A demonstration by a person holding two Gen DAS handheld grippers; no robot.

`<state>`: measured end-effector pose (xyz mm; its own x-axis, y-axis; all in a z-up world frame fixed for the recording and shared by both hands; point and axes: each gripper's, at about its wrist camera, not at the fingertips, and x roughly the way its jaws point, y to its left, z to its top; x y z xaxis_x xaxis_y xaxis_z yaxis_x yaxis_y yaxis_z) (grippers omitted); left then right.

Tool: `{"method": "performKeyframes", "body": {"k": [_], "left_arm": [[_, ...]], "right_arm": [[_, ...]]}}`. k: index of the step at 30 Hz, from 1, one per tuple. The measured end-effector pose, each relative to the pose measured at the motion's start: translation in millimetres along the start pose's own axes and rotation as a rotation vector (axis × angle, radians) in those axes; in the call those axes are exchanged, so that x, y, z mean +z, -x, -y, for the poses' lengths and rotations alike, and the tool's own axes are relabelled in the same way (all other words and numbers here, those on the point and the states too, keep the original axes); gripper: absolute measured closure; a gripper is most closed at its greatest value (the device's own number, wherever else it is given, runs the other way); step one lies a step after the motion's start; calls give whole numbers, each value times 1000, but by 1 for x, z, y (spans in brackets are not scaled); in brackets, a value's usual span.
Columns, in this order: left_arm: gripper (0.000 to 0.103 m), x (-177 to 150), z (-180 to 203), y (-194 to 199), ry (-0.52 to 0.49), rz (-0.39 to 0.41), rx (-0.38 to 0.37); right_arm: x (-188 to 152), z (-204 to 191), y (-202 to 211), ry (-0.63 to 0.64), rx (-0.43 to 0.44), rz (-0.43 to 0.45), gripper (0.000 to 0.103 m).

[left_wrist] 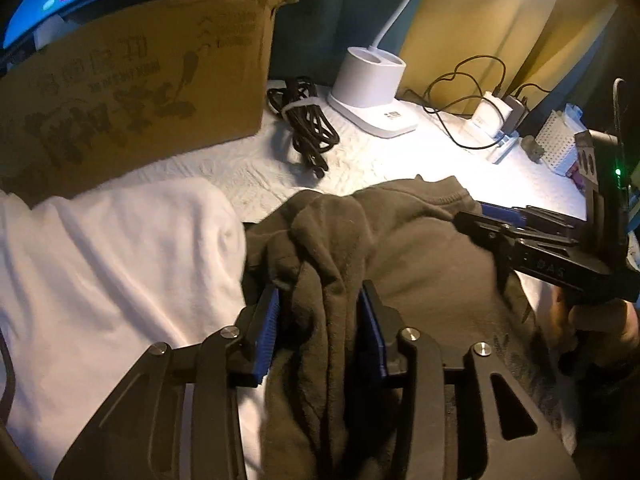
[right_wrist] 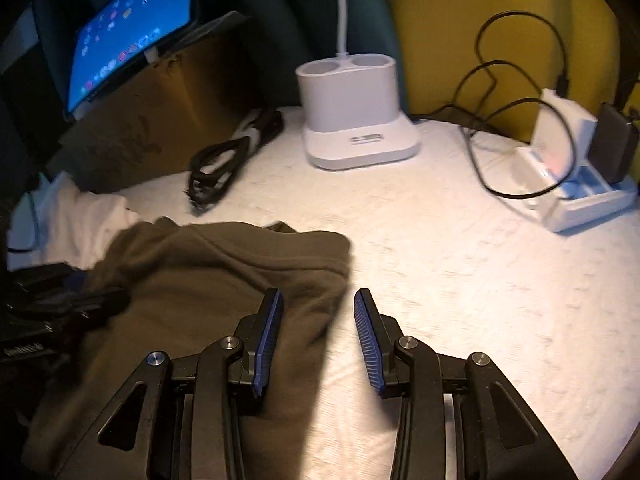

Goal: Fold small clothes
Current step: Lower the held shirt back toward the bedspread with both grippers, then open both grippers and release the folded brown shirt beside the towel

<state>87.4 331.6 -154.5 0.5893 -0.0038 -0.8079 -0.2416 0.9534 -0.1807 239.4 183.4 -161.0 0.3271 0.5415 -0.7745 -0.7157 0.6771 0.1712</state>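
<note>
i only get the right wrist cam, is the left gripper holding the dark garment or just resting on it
Observer: In the left wrist view a bunched ridge of the dark garment stands between the left gripper pads.
Operator: clamped tight
Observer: The pads flank the ridge; a firm pinch can't be confirmed.
Operator: whats left of it
Observer: A white garment, spread toward the cardboard box.

My white gooseneck desk lamp (left_wrist: 374,92) gives the only warm light, its head flaring to glare above its base. The white quilted worktop (left_wrist: 400,160) washes out beside that base; corners far from it fall black. Fisheye bends every edge. The bundled black cable (right_wrist: 224,156) left of the base smears with blur.
</note>
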Motion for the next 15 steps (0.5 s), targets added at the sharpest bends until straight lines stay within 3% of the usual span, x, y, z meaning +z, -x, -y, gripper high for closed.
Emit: {"method": "performKeyframes", "body": {"k": [5, 9, 13, 15], "left_arm": [[63, 1, 3, 18, 0, 52, 42], [63, 8, 3, 29, 34, 94, -23], [63, 13, 8, 17, 12, 75, -9], [63, 14, 7, 6, -1, 45, 40]], "right_arm": [[-7, 1, 3, 32, -49, 5, 64], [-10, -1, 5, 31, -79, 4, 63], [-12, -1, 10, 14, -86, -3, 61], [-15, -1, 17, 17, -86, -2, 57]]}}
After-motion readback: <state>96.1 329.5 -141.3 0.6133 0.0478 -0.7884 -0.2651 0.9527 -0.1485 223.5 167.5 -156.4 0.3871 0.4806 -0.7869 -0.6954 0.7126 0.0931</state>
